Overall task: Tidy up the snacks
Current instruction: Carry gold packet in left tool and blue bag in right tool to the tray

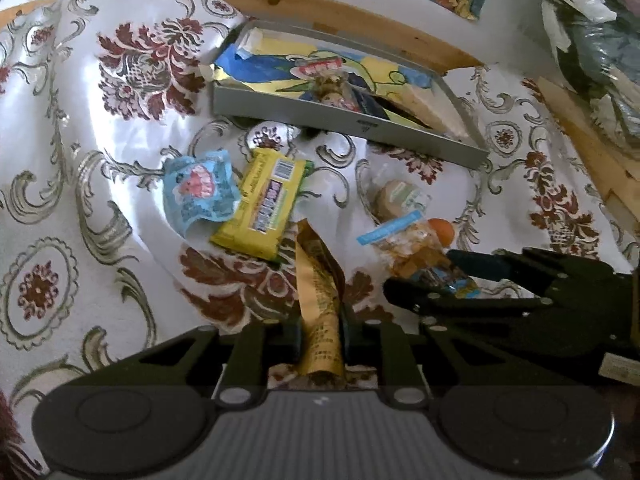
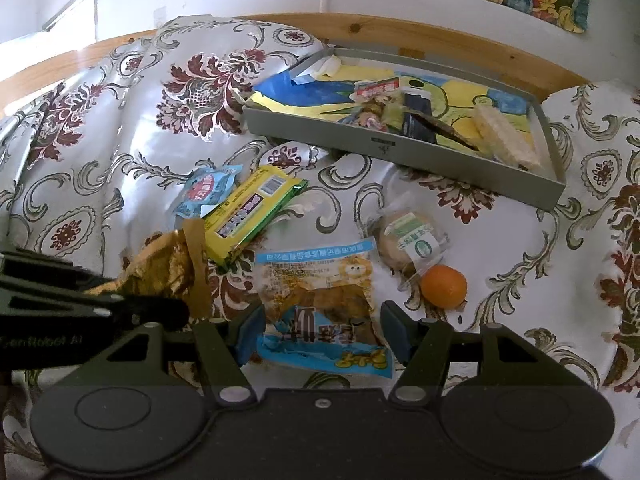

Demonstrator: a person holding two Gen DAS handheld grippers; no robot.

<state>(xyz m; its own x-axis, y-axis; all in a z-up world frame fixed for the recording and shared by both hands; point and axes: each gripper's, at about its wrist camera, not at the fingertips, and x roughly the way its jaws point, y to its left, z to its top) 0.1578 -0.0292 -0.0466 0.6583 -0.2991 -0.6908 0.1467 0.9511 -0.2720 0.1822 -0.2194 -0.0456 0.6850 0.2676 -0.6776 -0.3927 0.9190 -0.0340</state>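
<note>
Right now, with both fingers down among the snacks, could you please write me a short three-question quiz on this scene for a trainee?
1. True or false: the left gripper is shut on the gold wrapper.
2. What round fruit lies loose on the cloth, beside the clear-wrapped pastry?
3. The right gripper has its fingers on either side of which item? A) the yellow bar B) the blue-edged snack bag C) the grey tray

Key:
1. True; its fingers pinch the wrapper.
2. The orange.
3. B; the fingers are open on either side of the bag, not closed on it.
</note>
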